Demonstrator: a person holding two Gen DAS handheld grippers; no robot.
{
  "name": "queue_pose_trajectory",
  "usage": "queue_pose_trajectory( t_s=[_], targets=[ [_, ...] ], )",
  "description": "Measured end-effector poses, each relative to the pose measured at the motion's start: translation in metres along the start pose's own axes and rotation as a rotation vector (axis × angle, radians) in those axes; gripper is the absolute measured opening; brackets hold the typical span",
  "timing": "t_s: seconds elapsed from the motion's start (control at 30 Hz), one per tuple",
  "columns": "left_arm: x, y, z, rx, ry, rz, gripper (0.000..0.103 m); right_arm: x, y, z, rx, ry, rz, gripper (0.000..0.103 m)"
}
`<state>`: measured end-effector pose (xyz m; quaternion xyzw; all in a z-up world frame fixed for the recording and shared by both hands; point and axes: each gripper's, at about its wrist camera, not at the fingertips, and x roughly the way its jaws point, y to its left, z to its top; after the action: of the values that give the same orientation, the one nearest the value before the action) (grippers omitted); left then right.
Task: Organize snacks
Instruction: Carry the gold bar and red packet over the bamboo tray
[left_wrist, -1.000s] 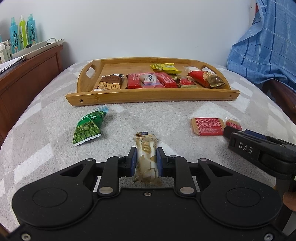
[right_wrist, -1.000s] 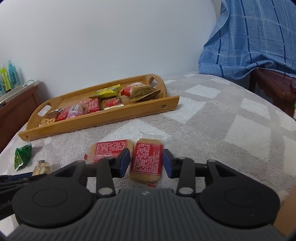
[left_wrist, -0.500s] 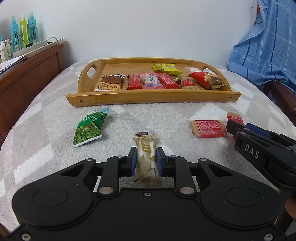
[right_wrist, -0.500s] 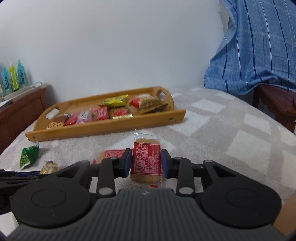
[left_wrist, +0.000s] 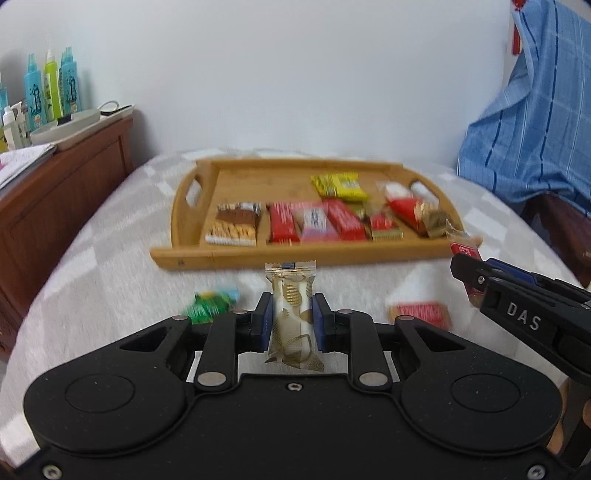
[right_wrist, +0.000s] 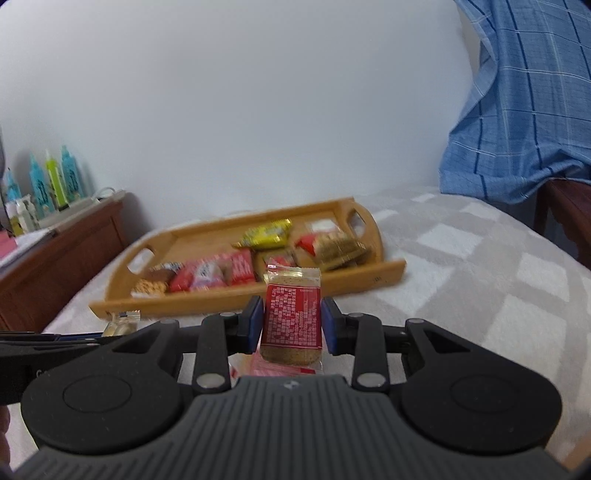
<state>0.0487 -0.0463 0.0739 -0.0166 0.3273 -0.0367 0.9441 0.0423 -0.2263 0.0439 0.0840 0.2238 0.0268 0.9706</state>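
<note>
Between left gripper (left_wrist: 292, 316) pads: gold-and-white wrapped snack bar (left_wrist: 293, 322), clamped, long axis pointing ahead.
Right gripper (right_wrist: 291, 320): jaws just closed on red-labelled biscuit packet (right_wrist: 293, 318).
Ahead: bamboo tray (left_wrist: 258, 257), across the bed; left hand nearer.

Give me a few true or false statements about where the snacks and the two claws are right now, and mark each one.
1. The left claw is shut on a white and gold snack. True.
2. The right claw is empty. False: it grips a red-labelled biscuit pack.
3. The wooden tray already holds several snacks. True.
4. The green snack bag lies inside the tray. False: it lies on the blanket in front of the tray.
5. A second red biscuit pack lies on the blanket. True.
</note>
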Motion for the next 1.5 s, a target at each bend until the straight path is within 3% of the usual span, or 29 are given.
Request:
queue_pose_trajectory(
  t_s=[0.3,0.53,0.67,0.87,1.03,1.33,1.5],
  targets=[
    [-0.007,0.02,0.081,-0.017,-0.029,-0.057,0.021,0.01,0.013,0.077,0.052,0.01,0.091,0.038],
    [0.03,0.042,0.135,-0.08,-0.019,-0.066,0.021,0.062,0.042,0.126,0.058,0.024,0.161,0.038],
    [0.069,0.058,0.149,-0.127,0.019,-0.07,0.021,0.108,0.046,0.122,0.097,0.067,0.231,0.038],
    [0.134,0.073,0.152,-0.166,0.063,-0.056,0.021,0.176,0.032,0.103,0.168,0.186,0.258,0.038],
    [0.175,0.081,0.15,-0.19,0.1,-0.057,0.021,0.215,0.035,0.1,0.136,0.223,0.262,0.038],
    [0.223,0.081,0.15,-0.182,0.142,-0.015,0.021,0.257,0.045,0.09,0.073,0.295,0.254,0.038],
    [0.234,0.071,0.147,-0.162,0.16,-0.014,0.021,0.261,0.04,0.087,0.061,0.308,0.198,0.038]
  ],
)
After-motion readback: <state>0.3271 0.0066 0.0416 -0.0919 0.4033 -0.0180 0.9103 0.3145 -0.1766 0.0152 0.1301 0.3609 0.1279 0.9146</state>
